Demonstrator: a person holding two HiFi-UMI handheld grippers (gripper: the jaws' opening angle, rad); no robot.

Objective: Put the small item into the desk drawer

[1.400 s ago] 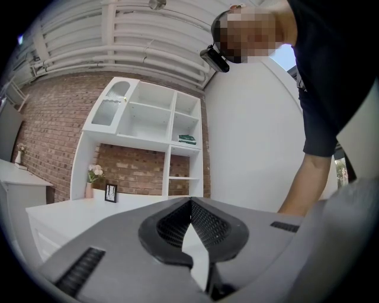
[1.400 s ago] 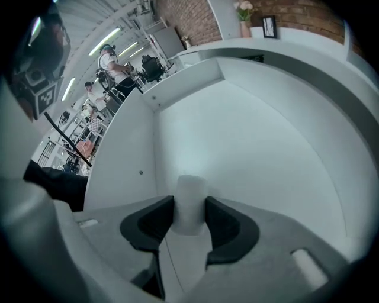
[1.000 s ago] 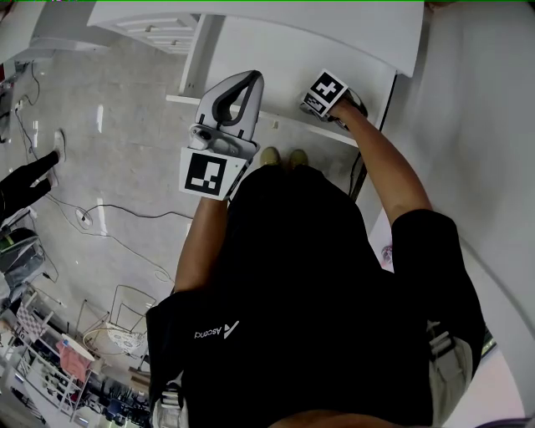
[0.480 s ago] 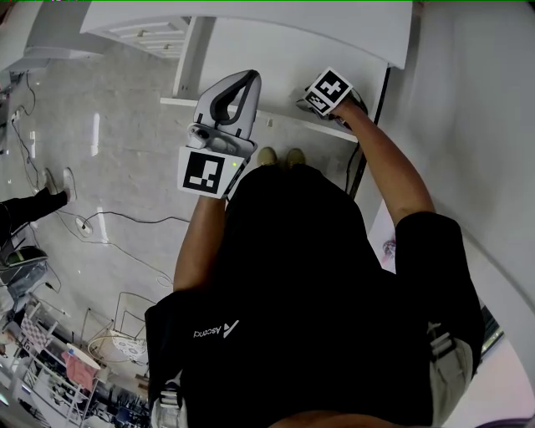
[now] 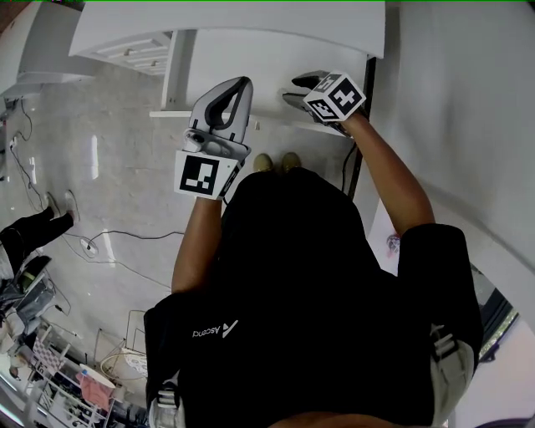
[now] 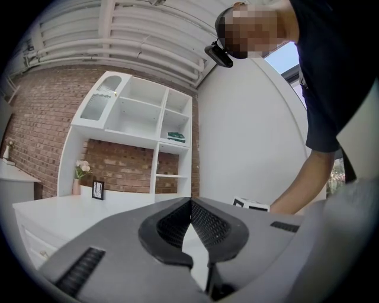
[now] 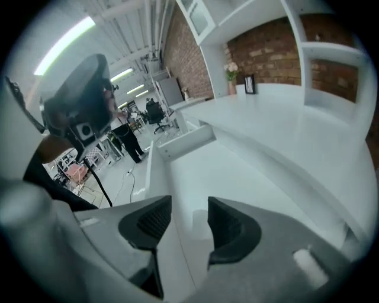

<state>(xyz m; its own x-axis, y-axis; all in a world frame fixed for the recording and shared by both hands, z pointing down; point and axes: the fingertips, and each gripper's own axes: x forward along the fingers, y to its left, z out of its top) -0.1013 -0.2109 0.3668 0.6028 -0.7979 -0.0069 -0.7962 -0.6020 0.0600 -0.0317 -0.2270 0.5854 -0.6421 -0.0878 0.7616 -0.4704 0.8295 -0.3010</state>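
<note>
The white desk drawer (image 5: 276, 67) stands pulled out under the desk top (image 5: 234, 21). My right gripper (image 5: 299, 90) hovers over its right part, and its jaws are closing with a gap still between them. In the right gripper view, the right gripper (image 7: 189, 204) looks into the drawer's bare white inside (image 7: 249, 171). A small pale item (image 7: 200, 223) lies on the drawer floor just beyond the pads, untouched by them. My left gripper (image 5: 221, 113) is held at the drawer's front edge. The left gripper (image 6: 190, 202) has its tips together and holds nothing.
A second open drawer (image 7: 185, 139) juts out further along the desk. A shelf unit (image 6: 142, 118) against a brick wall stands on the desk, with a flower vase (image 6: 79, 177) and a small frame (image 6: 98, 189). A black cable (image 5: 365, 92) runs down the desk's right side. Cables (image 5: 109, 242) lie on the floor.
My right gripper has lifted and shifted a little left over the drawer, its marker cube now turned up. The left gripper has stayed at the drawer's front edge.
</note>
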